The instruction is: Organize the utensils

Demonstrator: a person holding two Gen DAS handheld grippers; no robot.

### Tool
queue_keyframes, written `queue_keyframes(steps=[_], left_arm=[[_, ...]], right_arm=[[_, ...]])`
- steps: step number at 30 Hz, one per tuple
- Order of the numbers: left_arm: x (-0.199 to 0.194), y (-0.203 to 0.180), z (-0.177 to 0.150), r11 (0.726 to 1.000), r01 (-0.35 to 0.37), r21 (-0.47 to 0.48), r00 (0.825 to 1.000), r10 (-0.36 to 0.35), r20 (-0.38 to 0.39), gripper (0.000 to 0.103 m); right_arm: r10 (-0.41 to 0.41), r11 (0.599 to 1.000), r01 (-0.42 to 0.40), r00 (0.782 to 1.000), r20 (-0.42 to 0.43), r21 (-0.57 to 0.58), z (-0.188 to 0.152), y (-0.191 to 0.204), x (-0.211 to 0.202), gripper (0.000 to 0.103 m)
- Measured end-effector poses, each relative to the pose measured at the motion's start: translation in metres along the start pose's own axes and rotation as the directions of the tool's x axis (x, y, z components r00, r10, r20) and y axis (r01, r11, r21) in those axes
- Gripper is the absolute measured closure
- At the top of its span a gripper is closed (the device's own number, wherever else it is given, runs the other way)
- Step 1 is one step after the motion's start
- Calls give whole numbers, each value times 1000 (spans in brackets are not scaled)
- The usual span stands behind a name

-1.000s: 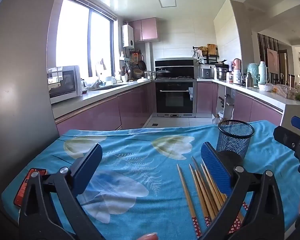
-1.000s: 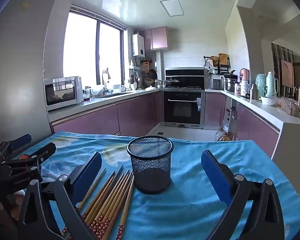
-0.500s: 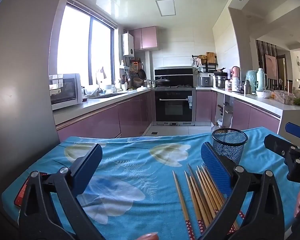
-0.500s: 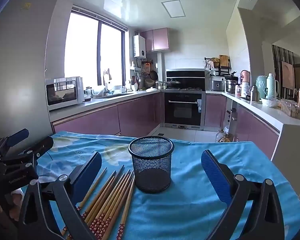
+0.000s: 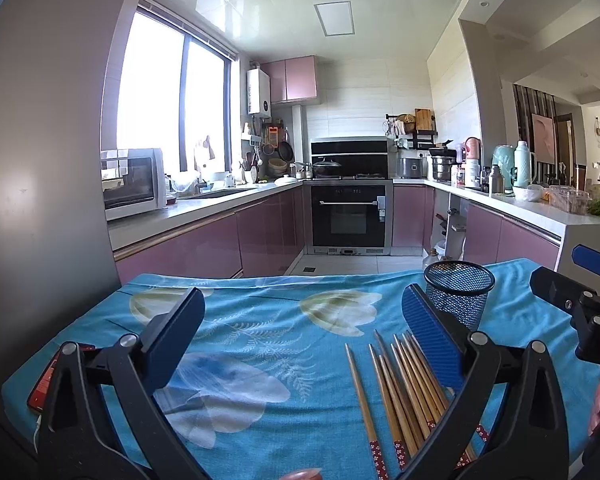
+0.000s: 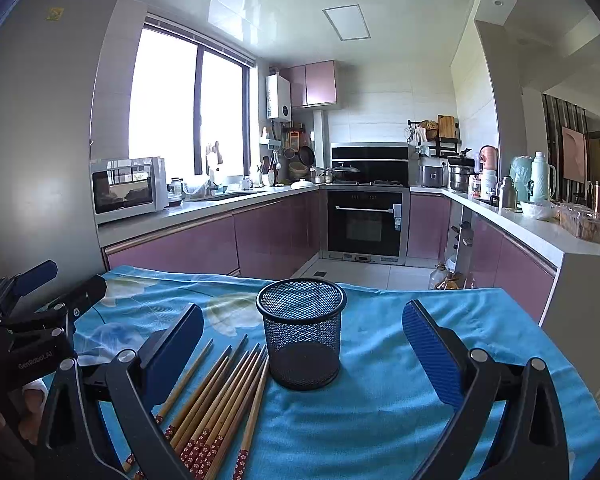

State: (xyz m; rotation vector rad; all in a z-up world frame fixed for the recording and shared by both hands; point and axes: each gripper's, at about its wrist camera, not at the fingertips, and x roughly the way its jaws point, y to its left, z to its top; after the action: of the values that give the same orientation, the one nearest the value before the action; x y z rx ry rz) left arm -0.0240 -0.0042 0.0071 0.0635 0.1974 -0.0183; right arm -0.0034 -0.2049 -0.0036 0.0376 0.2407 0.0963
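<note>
Several wooden chopsticks (image 5: 400,388) with red patterned ends lie side by side on the blue tablecloth, just left of a black mesh cup (image 5: 458,296) that stands upright and empty. My left gripper (image 5: 300,312) hangs open above the cloth, nothing between its fingers, with the chopsticks under its right finger. My right gripper (image 6: 303,320) is open too, low over the table, with the mesh cup (image 6: 302,332) framed between its fingers and the chopsticks (image 6: 220,400) by its left finger. Each gripper shows at the edge of the other's view: the right gripper (image 5: 572,276) and the left gripper (image 6: 60,284).
A red phone (image 5: 44,376) lies at the table's left edge. The blue floral tablecloth (image 5: 252,332) covers the whole table. A grey fridge wall stands close on the left. Beyond the far edge are a kitchen floor, pink cabinets and an oven.
The left wrist view has tilted up a little, so the cup and chopsticks sit lower in it. The right gripper has hardly moved. Both stay open.
</note>
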Motion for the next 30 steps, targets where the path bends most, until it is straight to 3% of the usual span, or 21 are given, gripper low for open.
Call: queue_keyframes(steps=[30], left_arm=[[-8,4,2,1000,2,-8,1000,-2,17,6]], right_arm=[[9,1000,-9,1000,0,7,0,0,1,7]])
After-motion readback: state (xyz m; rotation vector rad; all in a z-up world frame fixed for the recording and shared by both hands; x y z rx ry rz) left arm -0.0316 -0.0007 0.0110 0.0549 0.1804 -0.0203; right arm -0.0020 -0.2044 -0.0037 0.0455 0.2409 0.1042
